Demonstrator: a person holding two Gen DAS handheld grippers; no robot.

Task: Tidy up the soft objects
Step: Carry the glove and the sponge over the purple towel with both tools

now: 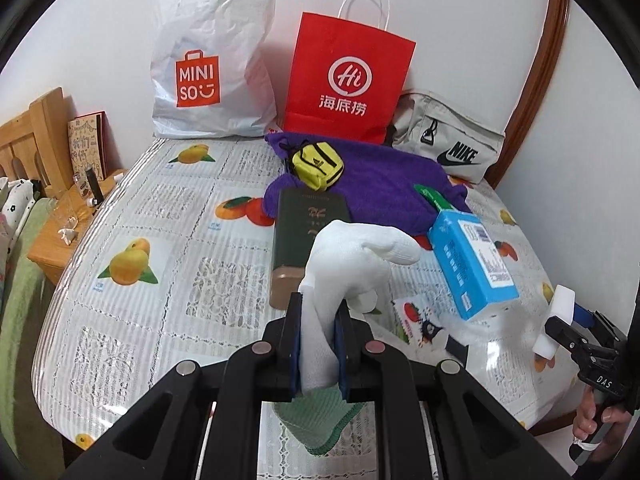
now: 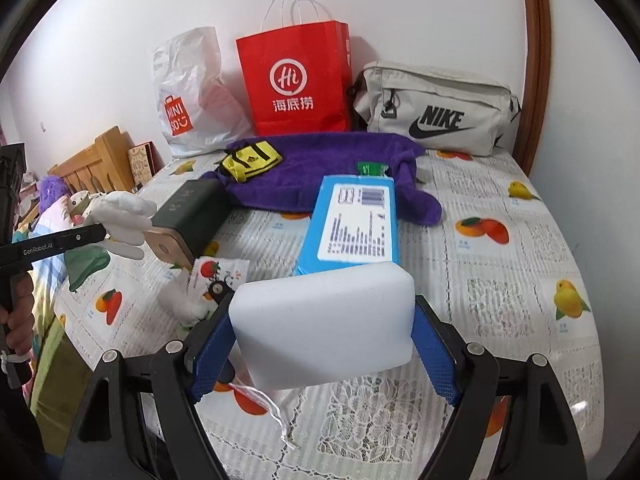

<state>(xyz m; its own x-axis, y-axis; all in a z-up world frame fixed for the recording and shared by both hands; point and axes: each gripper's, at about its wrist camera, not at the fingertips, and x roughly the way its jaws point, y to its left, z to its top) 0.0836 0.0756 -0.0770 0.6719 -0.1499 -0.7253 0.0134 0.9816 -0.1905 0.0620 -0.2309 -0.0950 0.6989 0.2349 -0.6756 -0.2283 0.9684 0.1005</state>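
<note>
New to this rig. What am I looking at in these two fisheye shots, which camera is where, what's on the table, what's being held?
There is no robot here: a person holds a handheld two-finger gripper in each hand, and each gripper carries a fisheye camera looking forward along its fingers.

The left wrist view shows the left gripper shut on a white glove, with a green cloth hanging below it. The right wrist view shows the right gripper clamped on a white sponge block, so its jaws stand wide.

Each gripper also appears at the edge of the other's picture.

On the fruit-print tablecloth lie a purple towel, a small yellow pouch on it, a dark green box, a blue carton and a small printed packet. Against the wall stand a white Miniso bag, a red paper bag and a grey Nike bag.
</note>
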